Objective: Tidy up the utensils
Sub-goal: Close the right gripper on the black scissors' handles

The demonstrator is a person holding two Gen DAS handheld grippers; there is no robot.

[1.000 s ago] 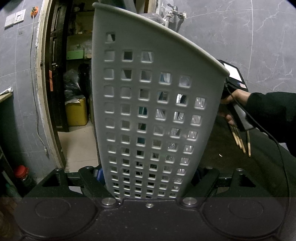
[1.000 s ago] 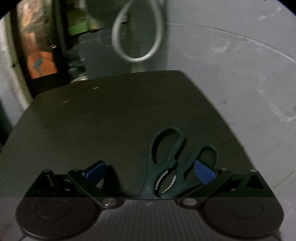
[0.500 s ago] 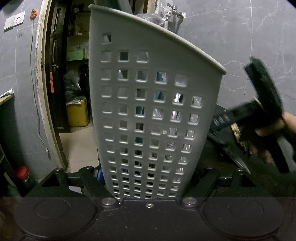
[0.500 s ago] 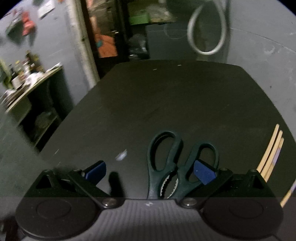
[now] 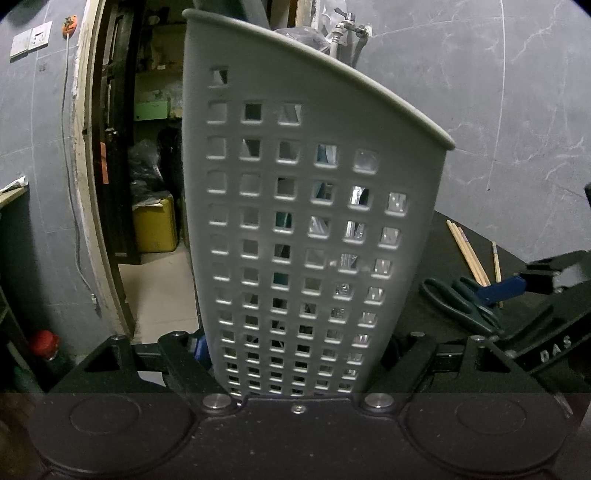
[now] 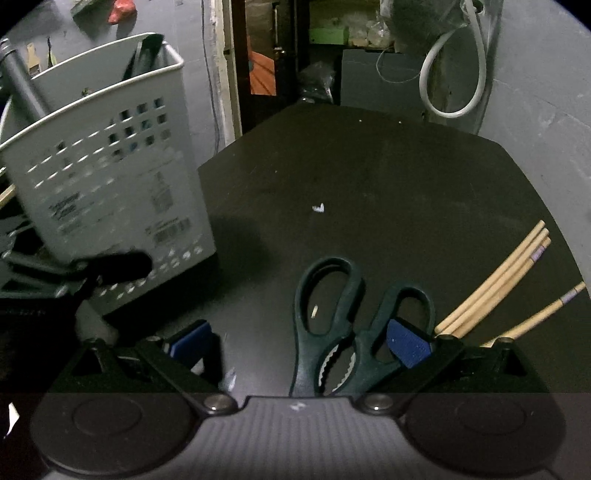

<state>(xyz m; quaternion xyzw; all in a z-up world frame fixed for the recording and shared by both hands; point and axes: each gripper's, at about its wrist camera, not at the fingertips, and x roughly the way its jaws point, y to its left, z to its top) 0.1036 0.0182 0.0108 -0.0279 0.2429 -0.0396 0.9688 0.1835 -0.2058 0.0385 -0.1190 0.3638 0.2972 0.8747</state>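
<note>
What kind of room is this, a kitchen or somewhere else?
Probably a utility or storage corner of a home, not a tidy kitchen: grey marbled wall tiles, a metal wall tap with a looped white hose, and an open doorway onto cluttered shelves.

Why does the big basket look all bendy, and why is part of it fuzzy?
Left wrist view: the fisheye lens curves the basket and walls. Right wrist view: the basket is motion-smeared, while the scissors stay sharp. The bottom of both views is dimmed.
</note>
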